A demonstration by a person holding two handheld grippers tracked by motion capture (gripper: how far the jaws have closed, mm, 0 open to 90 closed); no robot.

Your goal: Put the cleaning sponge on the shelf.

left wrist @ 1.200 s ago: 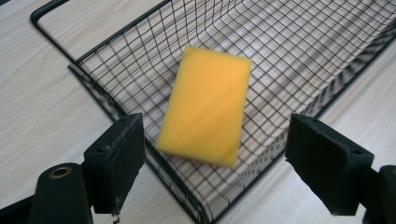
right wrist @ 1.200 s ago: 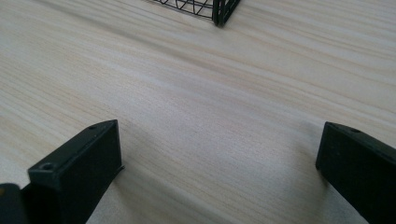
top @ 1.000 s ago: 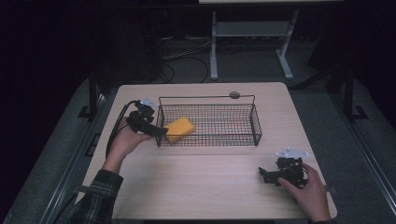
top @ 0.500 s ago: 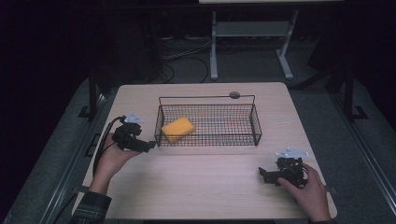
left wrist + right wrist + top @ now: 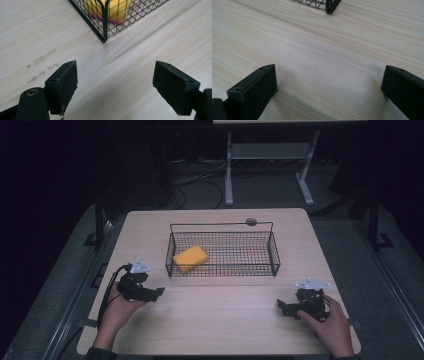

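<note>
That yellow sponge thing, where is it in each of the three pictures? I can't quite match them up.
High view: the yellow sponge lies inside the wire basket, at its left end.
Left gripper view: it sits at the top centre, behind the mesh of the basket's corner.
Right gripper view: bare table lies between the jaws, with a basket corner at the top edge.
Shared landmark: the black wire basket.

Lab or studio: dark room, floor cables (image 5: 200,182), metal stand (image 5: 270,155), lone table (image 5: 220,330).
</note>
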